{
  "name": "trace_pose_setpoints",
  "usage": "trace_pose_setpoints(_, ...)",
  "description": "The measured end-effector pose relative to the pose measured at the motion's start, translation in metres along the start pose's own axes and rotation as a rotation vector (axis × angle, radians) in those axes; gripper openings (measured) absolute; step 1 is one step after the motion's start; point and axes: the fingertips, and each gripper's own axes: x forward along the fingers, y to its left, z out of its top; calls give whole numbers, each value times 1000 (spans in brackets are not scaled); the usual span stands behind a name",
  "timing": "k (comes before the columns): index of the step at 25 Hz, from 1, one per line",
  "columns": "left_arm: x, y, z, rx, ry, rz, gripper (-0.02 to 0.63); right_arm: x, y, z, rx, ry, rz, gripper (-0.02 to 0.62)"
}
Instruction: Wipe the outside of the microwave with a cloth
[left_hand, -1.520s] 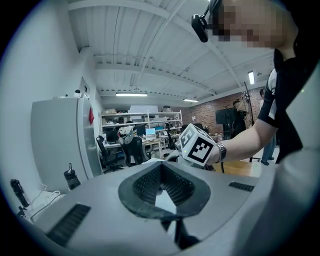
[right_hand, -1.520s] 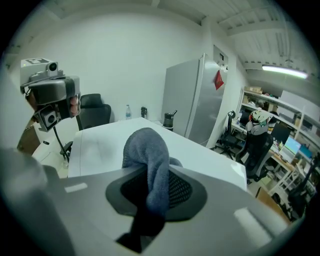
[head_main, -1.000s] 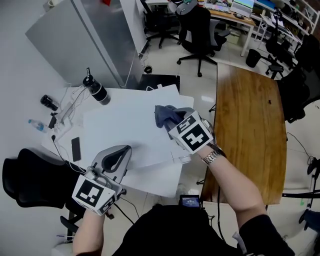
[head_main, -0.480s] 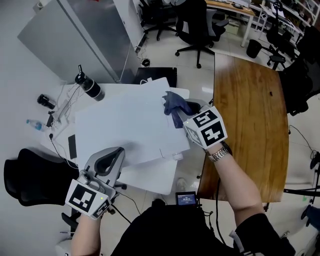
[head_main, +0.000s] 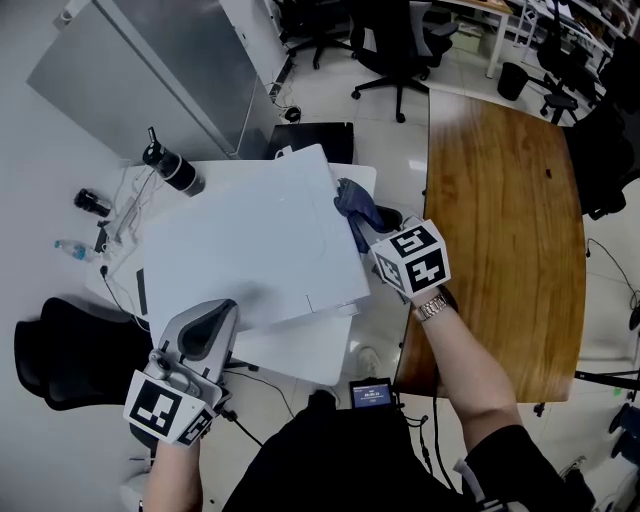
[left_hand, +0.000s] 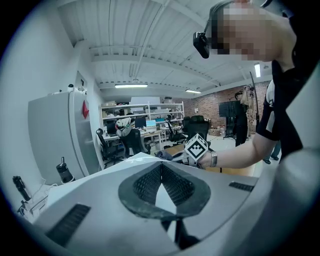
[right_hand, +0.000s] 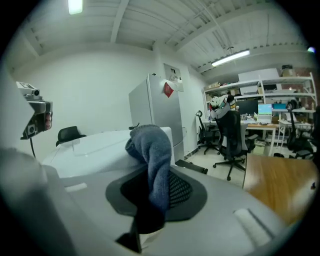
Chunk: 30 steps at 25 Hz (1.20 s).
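The white microwave sits with its long side across the tabletop, its faces hidden under its top. The right gripper has its jaws clenched on a bunched blue cloth at the microwave's far right edge. The left gripper, jaws closed and empty, is at the microwave's near left corner.

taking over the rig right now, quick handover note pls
Left gripper: shut, empty, at the microwave's near left corner.
Right gripper: shut on the blue-grey cloth, which is at the microwave's far right top edge.
Done: cloth in grip and at the microwave; how much is wiped does not show.
To do: wipe the top and sides.
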Motion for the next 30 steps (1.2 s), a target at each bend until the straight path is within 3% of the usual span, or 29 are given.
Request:
trace_pose_setpoints(10,-1,-2,-2,-1,27,37,5,35,-18,-66,122,70,18,66)
trace_pose_setpoints(24,-21,1,-15,-23,65,133,5,72,-34,-143,122,275,-35,65)
trace_pose_setpoints(30,-30,6,-16,-25,55,151,5,70,-41,-146,115,315,-81,66)
